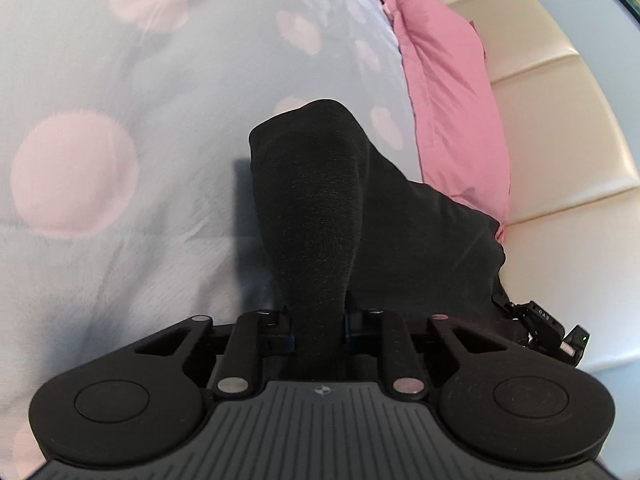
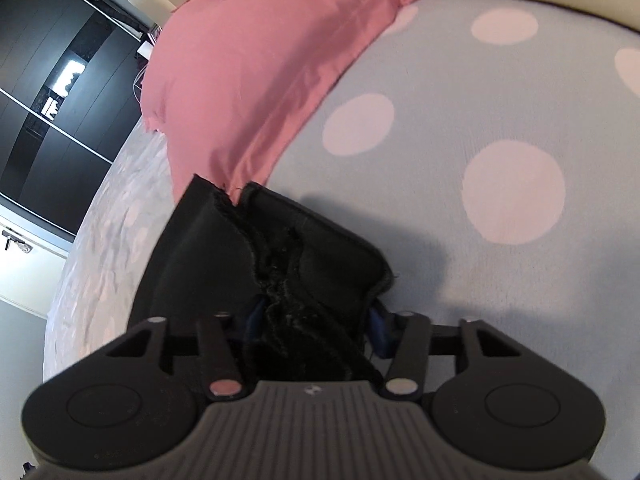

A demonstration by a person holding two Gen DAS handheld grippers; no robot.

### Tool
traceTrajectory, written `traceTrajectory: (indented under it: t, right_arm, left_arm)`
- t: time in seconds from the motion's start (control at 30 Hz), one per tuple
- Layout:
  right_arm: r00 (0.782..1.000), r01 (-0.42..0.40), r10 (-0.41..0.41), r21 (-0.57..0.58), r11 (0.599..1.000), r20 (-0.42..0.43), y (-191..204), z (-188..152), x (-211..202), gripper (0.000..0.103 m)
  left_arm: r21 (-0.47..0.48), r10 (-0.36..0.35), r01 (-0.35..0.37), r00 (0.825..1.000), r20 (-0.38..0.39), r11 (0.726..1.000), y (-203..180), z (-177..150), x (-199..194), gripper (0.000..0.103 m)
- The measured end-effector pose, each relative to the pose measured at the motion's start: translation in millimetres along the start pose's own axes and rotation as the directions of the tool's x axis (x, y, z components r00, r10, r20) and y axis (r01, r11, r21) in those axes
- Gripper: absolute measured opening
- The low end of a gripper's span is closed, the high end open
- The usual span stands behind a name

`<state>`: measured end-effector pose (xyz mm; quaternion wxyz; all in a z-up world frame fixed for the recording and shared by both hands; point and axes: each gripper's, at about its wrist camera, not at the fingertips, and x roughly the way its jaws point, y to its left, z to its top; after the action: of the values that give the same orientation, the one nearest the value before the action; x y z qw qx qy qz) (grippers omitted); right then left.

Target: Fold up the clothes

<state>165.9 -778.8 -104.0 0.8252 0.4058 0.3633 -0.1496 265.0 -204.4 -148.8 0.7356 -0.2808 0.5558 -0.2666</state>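
Observation:
A black garment (image 1: 320, 200) lies bunched on the pale blue bedspread with pink dots (image 1: 120, 80). In the left wrist view a fold of it rises straight out of my left gripper (image 1: 318, 312), which is shut on the cloth; the fingertips are hidden under it. In the right wrist view a frayed, crumpled edge of the black garment (image 2: 312, 248) fills the gap between the blue pads (image 2: 376, 320) of my right gripper (image 2: 316, 312), which stands half closed and grips the bunch.
A pink garment (image 1: 448, 112) lies spread just beyond the black one, also seen in the right wrist view (image 2: 248, 76). A cream padded headboard (image 1: 560, 120) borders the bed. A dark wardrobe (image 2: 52, 92) stands past the bed's edge. Black hardware (image 1: 552, 332) shows low right.

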Motion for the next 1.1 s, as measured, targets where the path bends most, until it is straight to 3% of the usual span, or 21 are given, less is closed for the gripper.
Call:
traceTrajectory:
  t: [0.13, 0.27, 0.47, 0.63, 0.77, 0.93, 1.0, 1.1]
  right_arm:
    - [1.000, 0.002, -0.002, 0.017, 1.000, 0.009, 14.2, -3.8, -11.6, 0.048]
    - [0.998, -0.005, 0.005, 0.003, 1.000, -0.055, 32.0, -23.7, -19.2, 0.045]
    - [0.981, 0.001, -0.005, -0.019, 1.000, -0.192, 85.9, -90.6, -13.4, 0.045]
    - [0.939, -0.016, -0.027, -0.121, 0.993, -0.344, 150.2, -158.0, -6.0, 0.045]
    - [0.896, -0.094, 0.006, -0.176, 0.980, -0.444, 198.3, -221.9, -8.0, 0.045]
    - [0.811, -0.208, 0.081, -0.156, 0.966, -0.579, 228.6, -298.0, -5.3, 0.048]
    - [0.800, -0.226, 0.098, -0.146, 0.963, -0.592, 230.9, -314.3, -6.3, 0.053]
    - [0.807, -0.230, 0.112, -0.134, 0.964, -0.580, 226.9, -320.2, -16.7, 0.056]
  left_arm:
    - [0.045, 0.024, -0.024, 1.000, 0.011, 0.999, -8.5, 6.8, -20.2, 0.014]
    - [0.070, 0.065, -0.067, 0.998, 0.025, 0.995, 4.7, 11.2, -60.9, 0.014]
    - [0.080, 0.151, -0.153, 0.988, 0.040, 0.985, 46.3, 1.4, -155.1, 0.014]
    - [0.049, 0.237, -0.240, 0.970, 0.055, 0.970, 89.6, -14.4, -239.4, 0.014]
    - [-0.009, 0.322, -0.323, 0.942, 0.095, 0.946, 135.6, -27.9, -307.9, 0.015]
    - [-0.075, 0.397, -0.391, 0.910, 0.117, 0.917, 183.7, -32.8, -355.2, 0.015]
    - [-0.080, 0.392, -0.385, 0.911, 0.125, 0.920, 192.8, -33.1, -353.4, 0.015]
    - [-0.065, 0.403, -0.398, 0.903, 0.149, 0.915, 199.4, -35.9, -341.4, 0.016]
